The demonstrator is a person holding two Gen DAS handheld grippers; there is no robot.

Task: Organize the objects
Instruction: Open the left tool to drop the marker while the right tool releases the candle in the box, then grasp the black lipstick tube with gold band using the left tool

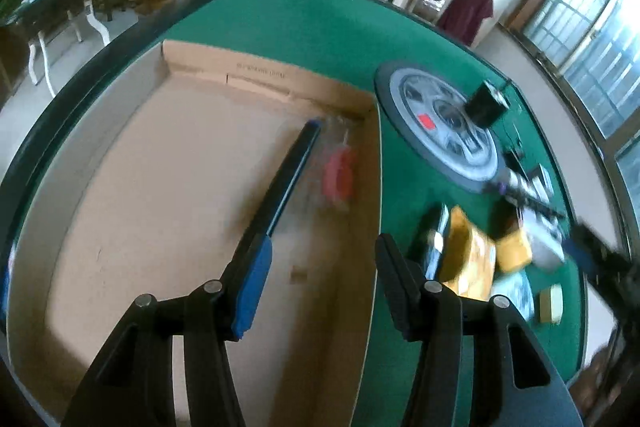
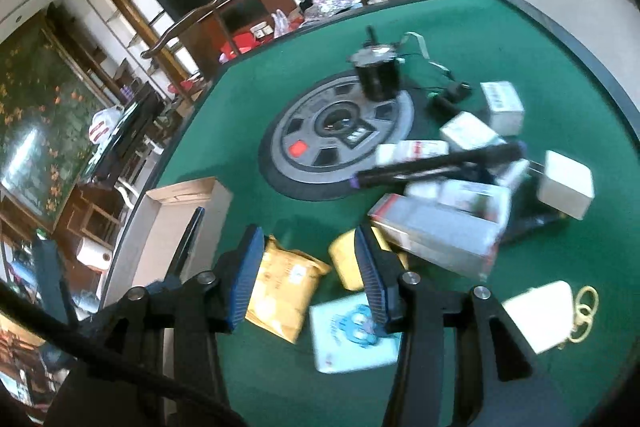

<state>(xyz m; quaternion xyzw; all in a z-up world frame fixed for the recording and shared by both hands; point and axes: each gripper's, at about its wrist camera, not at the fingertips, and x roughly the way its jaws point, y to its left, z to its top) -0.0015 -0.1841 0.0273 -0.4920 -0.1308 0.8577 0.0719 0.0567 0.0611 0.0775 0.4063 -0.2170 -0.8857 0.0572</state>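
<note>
Left wrist: both grippers gape, holding nothing, above smooth cardboard box.

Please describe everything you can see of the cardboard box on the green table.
The cardboard box is a shallow, open, brown tray with low walls, standing flat at the edge of the green table. Inside, near its far right corner, lie a long black bar and a blurred clear packet with something red. Nothing grips it.

L gripper, R gripper: jaws apart, empty.
</note>
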